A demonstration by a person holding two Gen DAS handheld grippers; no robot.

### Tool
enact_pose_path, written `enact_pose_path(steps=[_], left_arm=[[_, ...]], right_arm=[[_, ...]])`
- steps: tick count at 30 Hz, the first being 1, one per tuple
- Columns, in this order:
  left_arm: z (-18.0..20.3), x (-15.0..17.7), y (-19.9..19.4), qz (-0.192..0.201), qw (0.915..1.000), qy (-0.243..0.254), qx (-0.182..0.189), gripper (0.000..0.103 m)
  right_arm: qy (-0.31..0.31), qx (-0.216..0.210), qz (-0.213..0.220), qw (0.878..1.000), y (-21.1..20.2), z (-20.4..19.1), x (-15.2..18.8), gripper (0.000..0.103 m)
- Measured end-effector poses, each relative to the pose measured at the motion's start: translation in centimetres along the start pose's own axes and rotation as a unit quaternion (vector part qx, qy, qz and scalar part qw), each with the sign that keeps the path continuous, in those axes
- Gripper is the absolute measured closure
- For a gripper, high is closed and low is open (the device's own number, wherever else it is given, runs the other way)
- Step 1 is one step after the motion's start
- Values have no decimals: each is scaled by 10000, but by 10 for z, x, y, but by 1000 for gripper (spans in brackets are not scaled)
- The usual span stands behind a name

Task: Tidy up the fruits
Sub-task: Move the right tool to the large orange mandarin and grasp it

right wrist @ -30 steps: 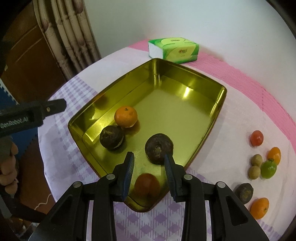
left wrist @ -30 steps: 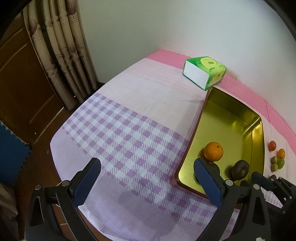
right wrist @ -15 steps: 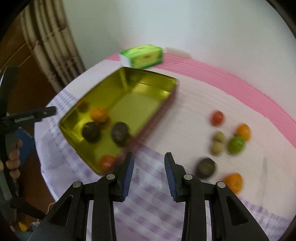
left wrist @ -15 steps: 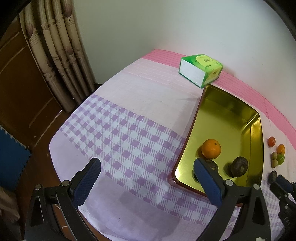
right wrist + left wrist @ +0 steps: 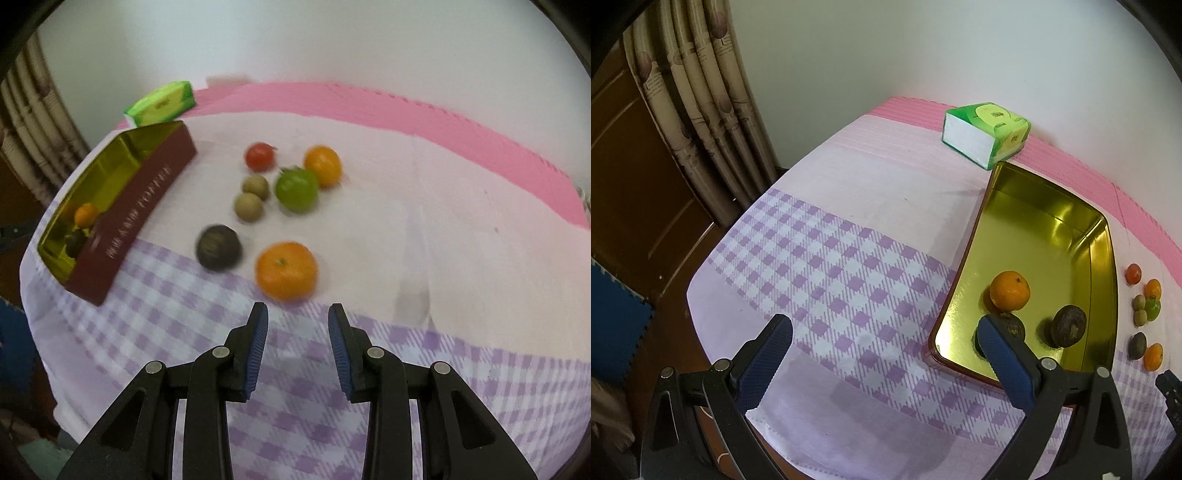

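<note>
Left wrist view. The left gripper (image 5: 884, 338) hangs over the checked tablecloth (image 5: 827, 266) with its fingers spread wide and nothing between them. Its right finger (image 5: 1004, 360) overlaps the near corner of the gold tin (image 5: 1030, 206). The tin holds an orange (image 5: 1009, 290) and two dark brown fruits: one (image 5: 1068, 325) by the right wall, the other (image 5: 1010, 325) partly behind that finger. A green tissue pack (image 5: 986, 133) sits just beyond the tin's far corner, on the pink strip by the wall. Loose fruit lies on the cloth right of the tin.

Right wrist view (some motion blur). The right gripper (image 5: 297, 336) is held above the cloth, fingers apart and empty, pointing at a large orange (image 5: 286, 270) just ahead. To that orange's left, a dark round fruit (image 5: 218, 247). Further back: two small tan fruits (image 5: 250, 206) touching each other, a green fruit (image 5: 296, 189) touching a small orange one (image 5: 323, 165), and a red fruit (image 5: 259, 156). The tin (image 5: 136, 206) stands to the left, its maroon side wall facing the loose fruit, an orange (image 5: 85, 215) and something dark visible inside. The tissue pack (image 5: 160, 103) lies beyond it.
</note>
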State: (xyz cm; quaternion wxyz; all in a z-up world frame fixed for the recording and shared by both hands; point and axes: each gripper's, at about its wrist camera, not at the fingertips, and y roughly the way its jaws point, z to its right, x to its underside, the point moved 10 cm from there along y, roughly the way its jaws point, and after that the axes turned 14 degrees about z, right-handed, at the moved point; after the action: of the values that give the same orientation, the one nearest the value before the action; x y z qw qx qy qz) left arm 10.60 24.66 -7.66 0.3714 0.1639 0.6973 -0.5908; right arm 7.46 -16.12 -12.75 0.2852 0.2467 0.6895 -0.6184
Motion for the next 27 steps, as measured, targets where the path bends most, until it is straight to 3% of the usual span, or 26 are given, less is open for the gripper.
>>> enact_pose_path(steps=[25,27], left_arm=[[28,3,3,137,9986,346,374,3],[29,4,4,148,9985,397,342,3]], right_arm=[[-414,-8,268,9988,46,-24,-16,61],[-360,-42,284,9989,48,-25,-18,55]])
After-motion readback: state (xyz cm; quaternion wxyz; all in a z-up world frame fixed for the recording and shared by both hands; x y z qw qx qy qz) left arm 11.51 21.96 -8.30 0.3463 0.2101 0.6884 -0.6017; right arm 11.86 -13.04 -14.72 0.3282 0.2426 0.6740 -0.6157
